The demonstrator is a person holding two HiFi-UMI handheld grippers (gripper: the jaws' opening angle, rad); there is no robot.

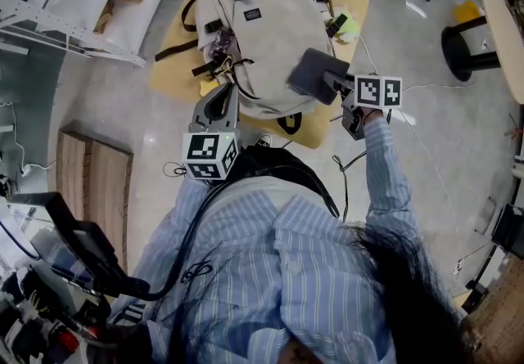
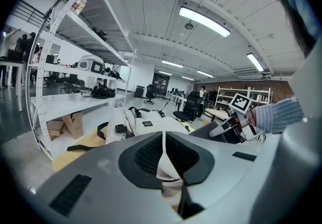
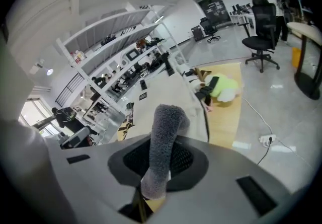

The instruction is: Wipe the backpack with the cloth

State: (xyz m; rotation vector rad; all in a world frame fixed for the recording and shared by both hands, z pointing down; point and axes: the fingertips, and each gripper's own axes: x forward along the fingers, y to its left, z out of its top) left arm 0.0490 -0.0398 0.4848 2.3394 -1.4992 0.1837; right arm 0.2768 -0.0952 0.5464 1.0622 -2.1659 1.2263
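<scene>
Grey cloth [image 3: 163, 137] pinched between right gripper [image 3: 153, 177] jaws, against backpack [image 1: 262, 35].

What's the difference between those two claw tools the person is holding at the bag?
The left gripper pinches a fold of the beige backpack itself; the right gripper pinches a grey cloth. The left gripper sits at the backpack's near left edge, while the right gripper holds the cloth over its right side. Both have their jaws shut on something soft.

White shelving [image 2: 70, 101] and office chairs [image 3: 261, 21] stand on glossy floor [image 1: 413, 47]
</scene>
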